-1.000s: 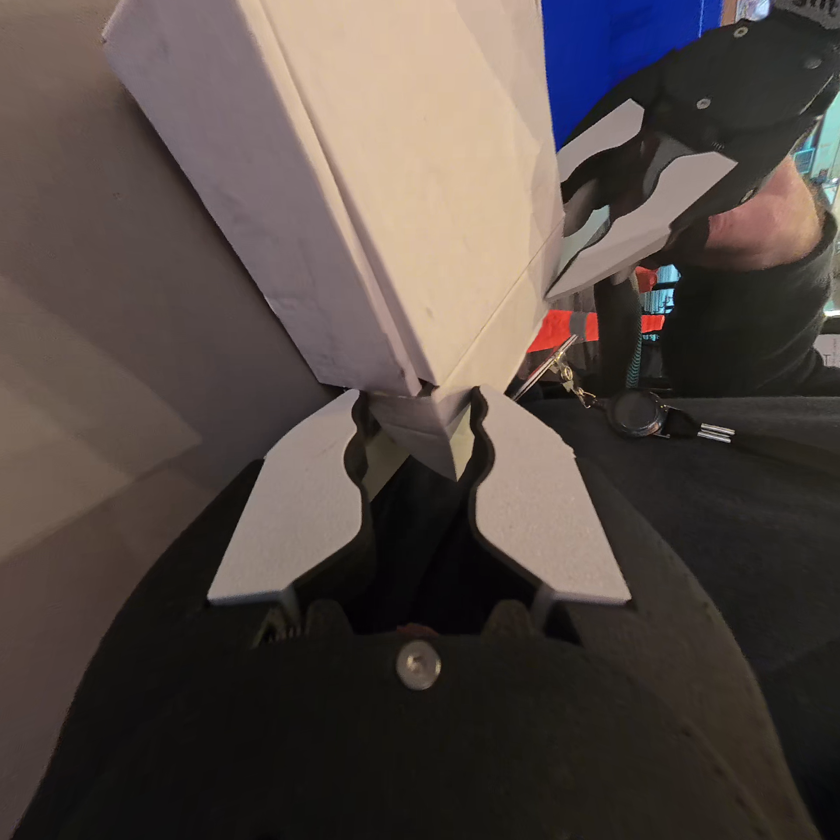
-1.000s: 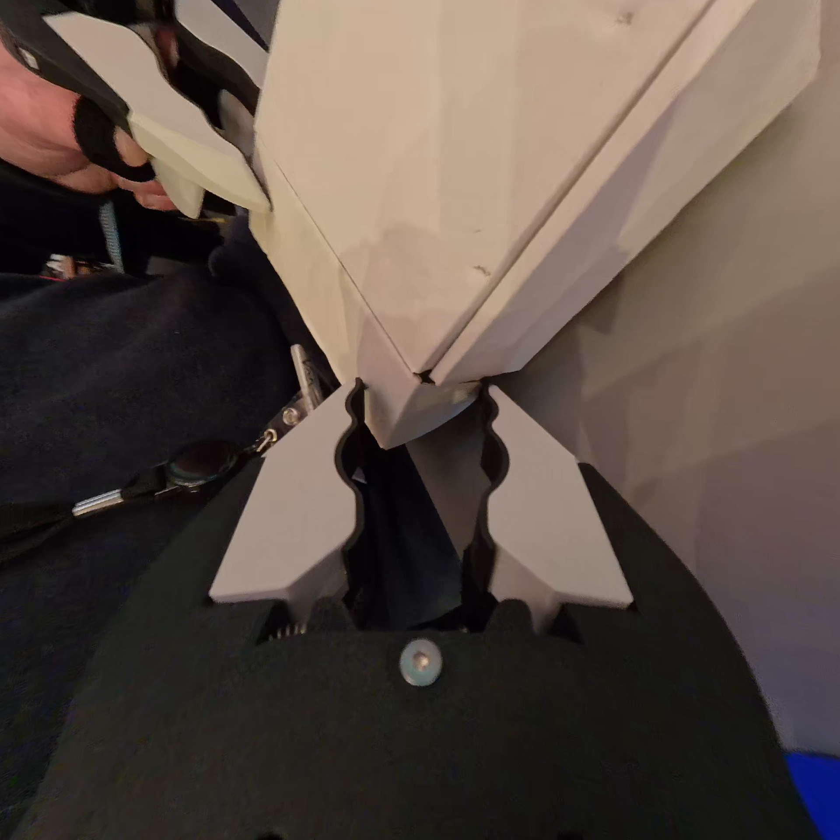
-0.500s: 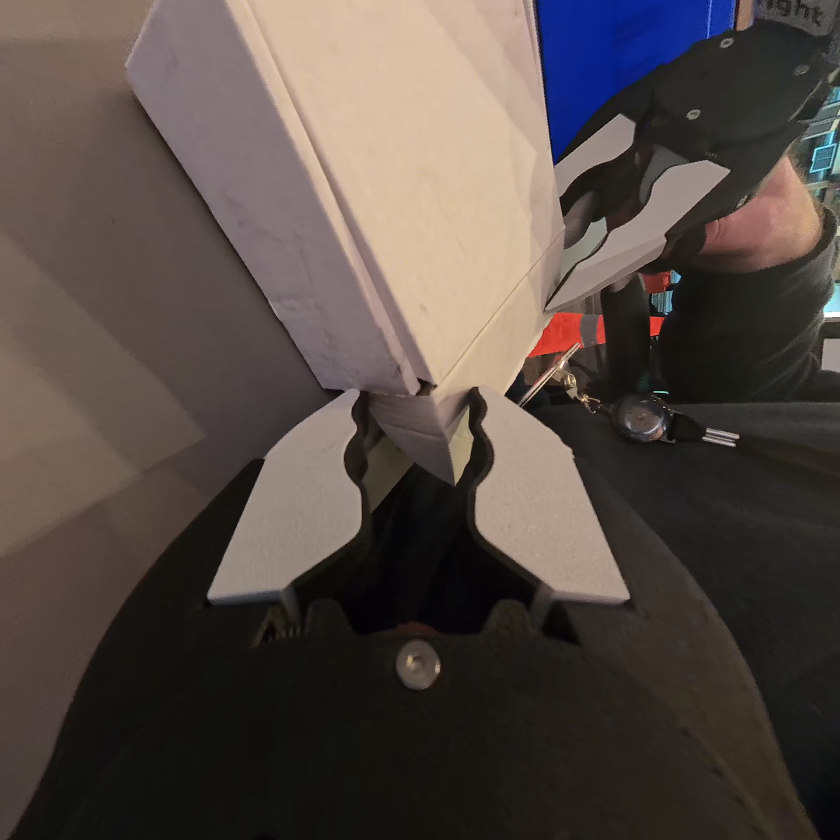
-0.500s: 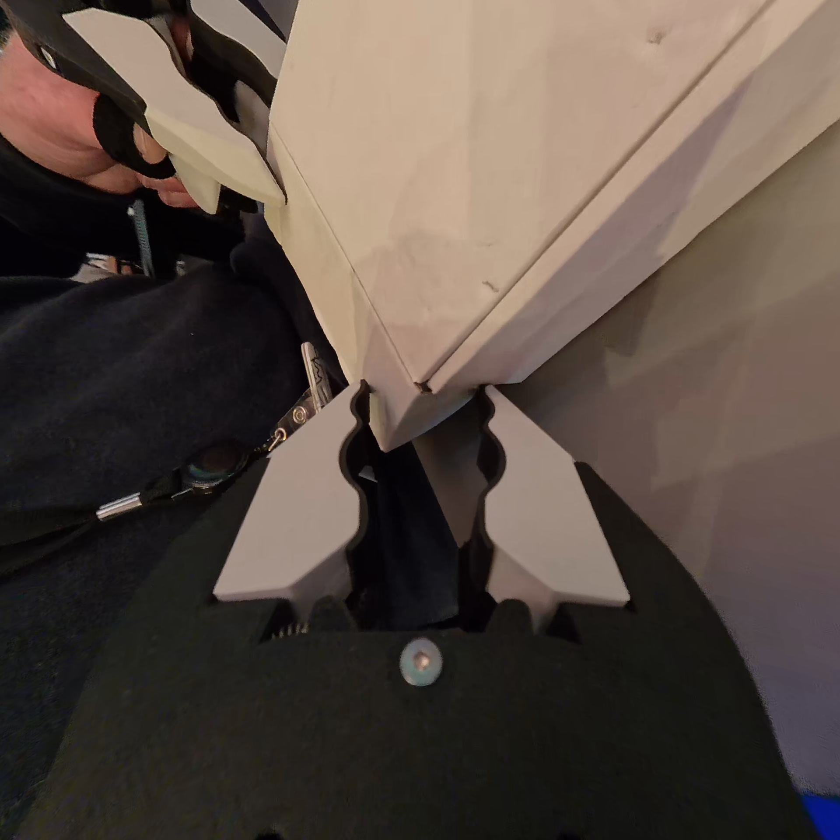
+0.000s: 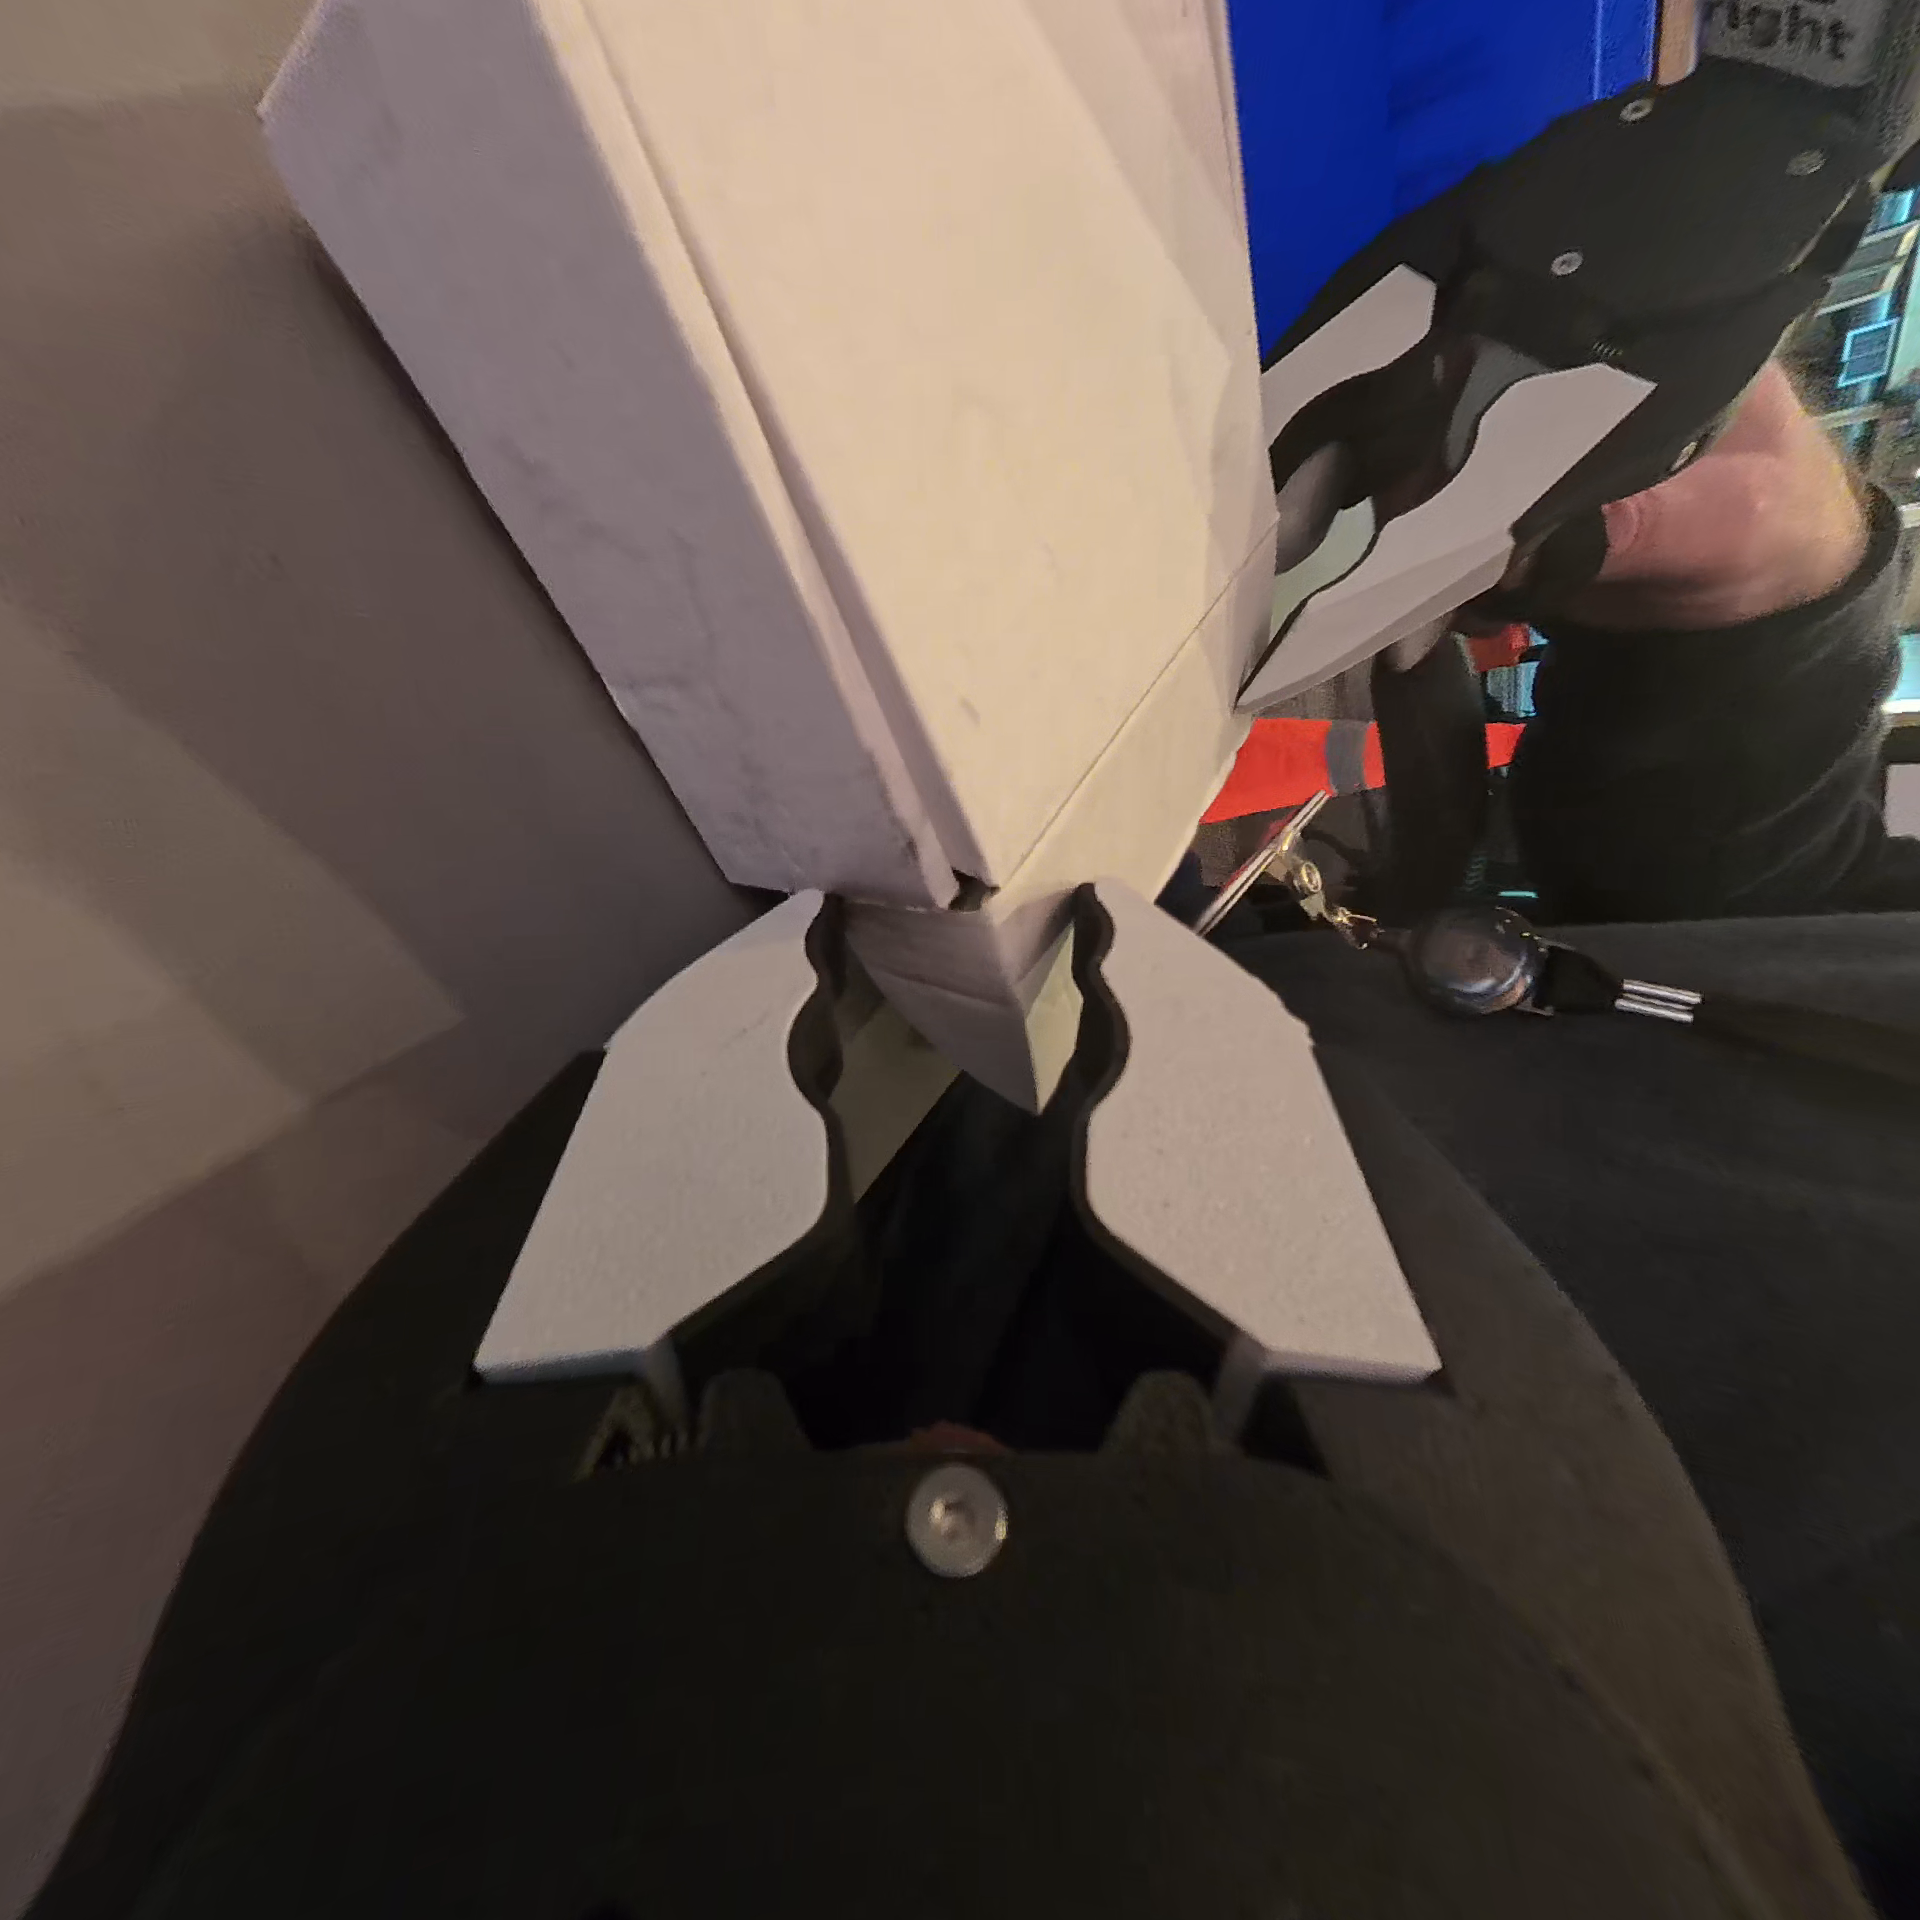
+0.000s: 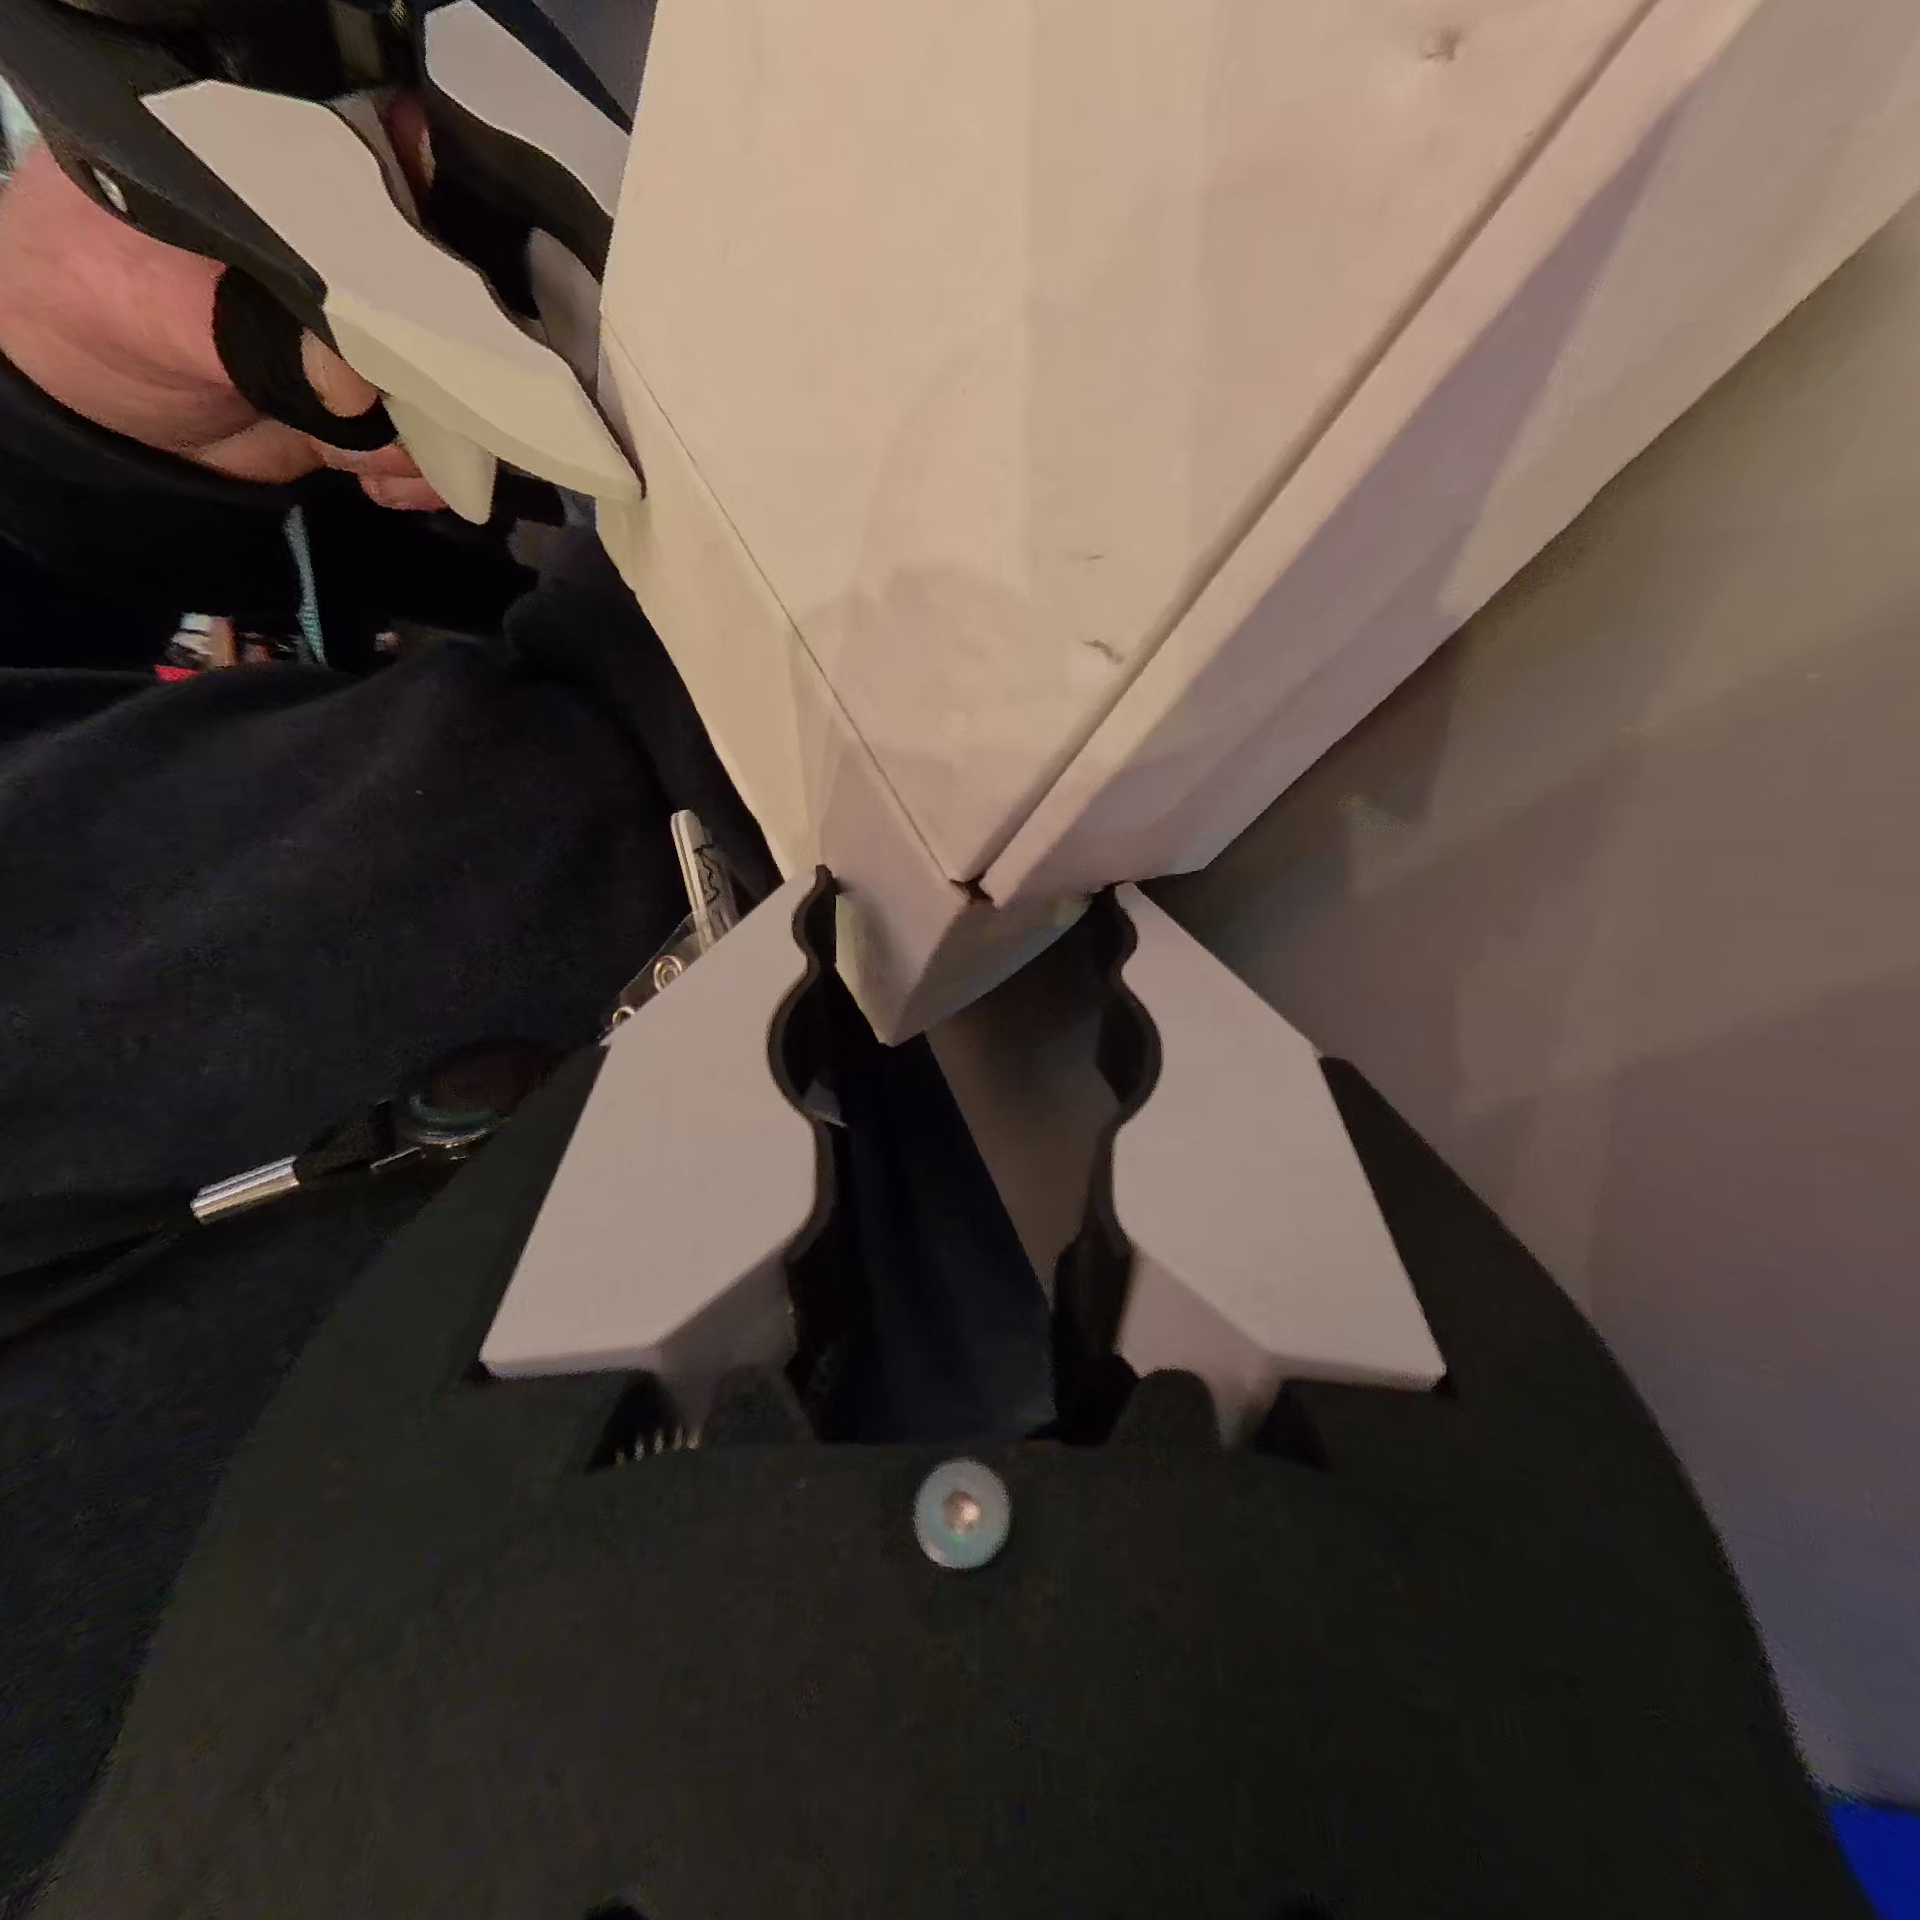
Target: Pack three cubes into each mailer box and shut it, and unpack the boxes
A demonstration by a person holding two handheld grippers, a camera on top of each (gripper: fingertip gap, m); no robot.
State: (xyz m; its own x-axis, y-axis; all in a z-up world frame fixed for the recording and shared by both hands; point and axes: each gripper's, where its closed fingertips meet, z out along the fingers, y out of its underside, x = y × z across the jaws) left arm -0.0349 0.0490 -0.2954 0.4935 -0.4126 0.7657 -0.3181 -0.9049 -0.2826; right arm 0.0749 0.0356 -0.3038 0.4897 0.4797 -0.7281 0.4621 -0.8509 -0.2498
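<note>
Dim warm light, soft overlapping shadows on the wall, wide-angle edge distortion, slight blur

We see partial white lettering on the right gripper (image 5: 1288, 582) body, scribble on a badge clip (image 6: 707, 883), wording withheld

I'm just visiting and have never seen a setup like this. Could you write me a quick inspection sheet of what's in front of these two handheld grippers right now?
Surface: plain beige tabletop, bare where it shows.
Job's things: one white mailer box, shut and tilted; no cubes seen.
Clutter: nothing seen on the surface.
Grippers: left gripper is clamped on one near corner of the box; right gripper is clamped on the other near corner.
Cables: a lanyard with a badge reel hangs against the person's dark clothing; no wiring seen.
Surroundings: a blue panel beyond the box; an orange band behind it.
</note>
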